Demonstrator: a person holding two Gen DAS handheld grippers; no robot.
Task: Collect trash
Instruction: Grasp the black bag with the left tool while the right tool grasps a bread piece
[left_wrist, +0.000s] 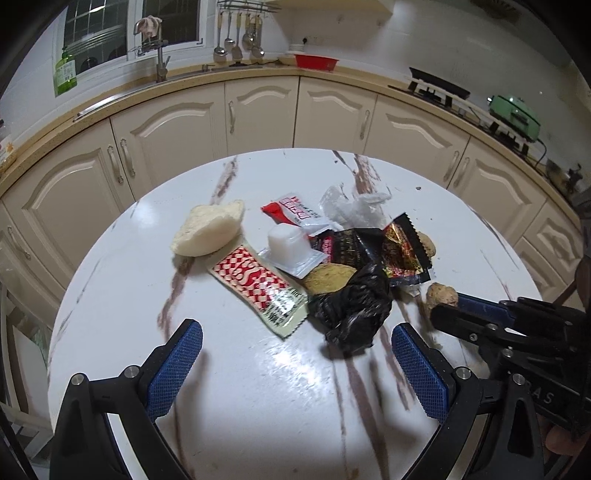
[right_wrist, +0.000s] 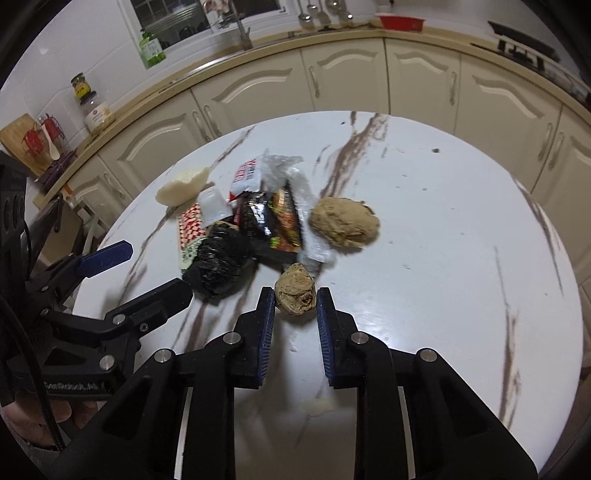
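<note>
A pile of trash lies on the round white marble table (left_wrist: 280, 387): a pale bread chunk (left_wrist: 208, 229), a red-and-white checked sachet (left_wrist: 258, 282), a white plastic cup (left_wrist: 286, 245), a red-white wrapper (left_wrist: 295, 209), clear plastic (left_wrist: 354, 206), a black-gold wrapper (left_wrist: 388, 251) and a crumpled black bag (left_wrist: 354, 306). My left gripper (left_wrist: 295, 339) is open and empty, just short of the black bag. My right gripper (right_wrist: 295, 301) is shut on a small brown lump (right_wrist: 294, 288), also seen in the left wrist view (left_wrist: 441, 293). A larger brown lump (right_wrist: 343, 220) lies beyond it.
Cream cabinets (left_wrist: 258, 118) and a counter with a sink tap (left_wrist: 160, 62), hanging ladles, a red basin (left_wrist: 316, 61) and a stove (left_wrist: 439, 86) curve behind the table. The left gripper's fingers (right_wrist: 107, 258) show at the left of the right wrist view.
</note>
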